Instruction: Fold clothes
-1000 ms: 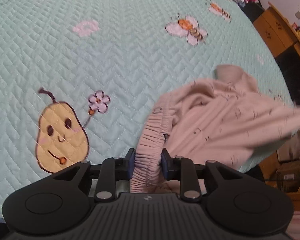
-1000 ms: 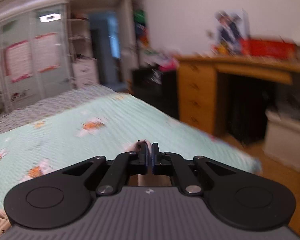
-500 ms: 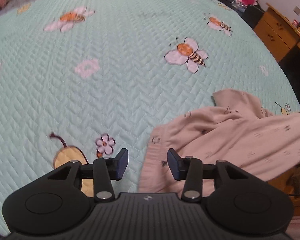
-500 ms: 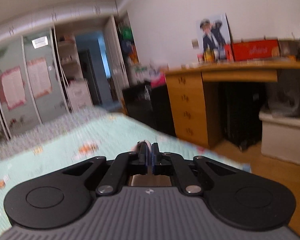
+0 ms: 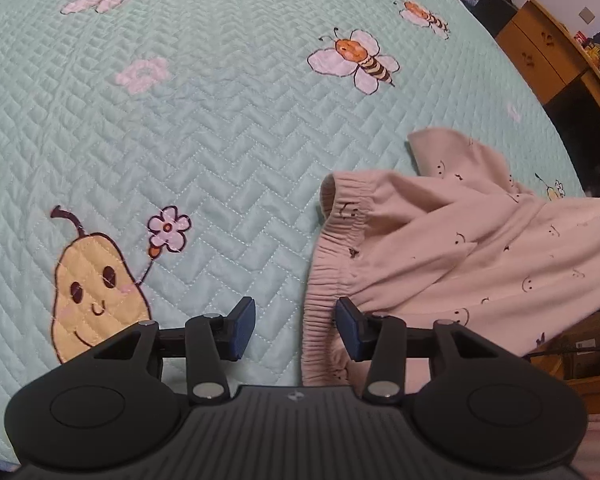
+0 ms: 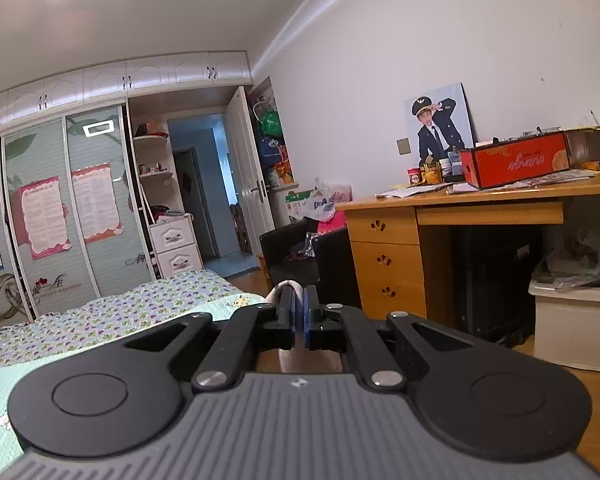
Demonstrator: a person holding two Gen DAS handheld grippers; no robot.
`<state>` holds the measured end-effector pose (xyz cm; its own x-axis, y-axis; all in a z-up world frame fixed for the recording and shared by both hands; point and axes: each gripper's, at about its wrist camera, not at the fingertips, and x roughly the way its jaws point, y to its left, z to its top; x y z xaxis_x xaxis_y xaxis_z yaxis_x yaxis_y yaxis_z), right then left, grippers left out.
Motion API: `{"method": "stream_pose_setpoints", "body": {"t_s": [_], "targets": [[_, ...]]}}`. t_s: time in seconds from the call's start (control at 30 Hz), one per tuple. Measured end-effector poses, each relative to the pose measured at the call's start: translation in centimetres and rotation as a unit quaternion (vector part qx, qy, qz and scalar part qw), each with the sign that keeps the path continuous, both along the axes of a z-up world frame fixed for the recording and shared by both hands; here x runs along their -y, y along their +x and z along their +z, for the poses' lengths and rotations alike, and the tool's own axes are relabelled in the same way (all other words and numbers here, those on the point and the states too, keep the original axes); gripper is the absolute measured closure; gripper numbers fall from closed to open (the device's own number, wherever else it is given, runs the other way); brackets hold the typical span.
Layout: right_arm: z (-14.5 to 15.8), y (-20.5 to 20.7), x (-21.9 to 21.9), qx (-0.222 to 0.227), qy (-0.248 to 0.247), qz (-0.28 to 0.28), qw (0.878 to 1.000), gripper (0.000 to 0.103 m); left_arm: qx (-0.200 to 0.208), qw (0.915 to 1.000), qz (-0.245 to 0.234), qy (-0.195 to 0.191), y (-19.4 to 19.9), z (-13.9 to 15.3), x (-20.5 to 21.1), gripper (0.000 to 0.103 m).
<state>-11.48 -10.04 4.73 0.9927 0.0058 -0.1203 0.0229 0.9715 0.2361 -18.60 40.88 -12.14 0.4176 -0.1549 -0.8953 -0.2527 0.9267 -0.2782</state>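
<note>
Mint-green quilt (image 5: pixel 228 128) fills the left wrist view, stitched in a herringbone and spread over the bed. Far left on it sits a smiling pear patch (image 5: pixel 96 292) with a little purple flower (image 5: pixel 168 228) just beside it, and a bee patch (image 5: pixel 356 60) shows higher up toward the middle. Low in the view, the left hand-held gripper (image 5: pixel 296 328) points down at the quilt, jaws standing apart with nothing clamped; the elastic waistband runs into the gap next to its right pad, but the pads do not press on it. To the right lie the pink trousers (image 5: pixel 480 248), printed with tiny smiley faces, waistband toward the middle of the bed, the rest rising off toward the right edge. Over in the right wrist view, wardrobe doors (image 6: pixel 60 208) stand at left, and the right hand-held gripper (image 6: pixel 299 316) is pinched tight on a fold of the pale cloth, held up above the bed. A wooden desk (image 6: pixel 384 256) stands at right.
</note>
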Motion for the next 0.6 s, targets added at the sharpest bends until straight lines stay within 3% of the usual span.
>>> {"method": "stream_pose_setpoints", "body": {"t_s": [0.17, 0.23, 0.27, 0.4, 0.6], "targets": [[-0.8, -0.2, -0.4, -0.024, 0.004, -0.002, 1.0, 0.099, 0.005, 0.9983, -0.033, -0.049, 0.6, -0.7, 1.2, 0.059], [-1.3, -0.1, -0.7, -0.031, 0.0, -0.001, 1.0, 0.099, 0.016, 0.9976, -0.043, -0.051, 0.8, -0.3, 1.9, 0.07], [-1.5, 0.0, -0.9, -0.035, -0.003, -0.001, 0.999, 0.099, 0.022, 0.9977, -0.037, -0.052, 0.9, 0.1, 2.0, 0.079], [-1.9, 0.3, -1.1, -0.044, -0.008, -0.003, 0.999, 0.099, 0.067, 0.9941, 0.011, -0.084, 1.2, 2.6, 0.3, 0.08], [-0.8, 0.5, -1.2, -0.03, -0.01, -0.002, 0.999, 0.099, 0.176, 0.9738, 0.083, -0.118, 0.8, 9.9, -4.1, 0.08]]}}
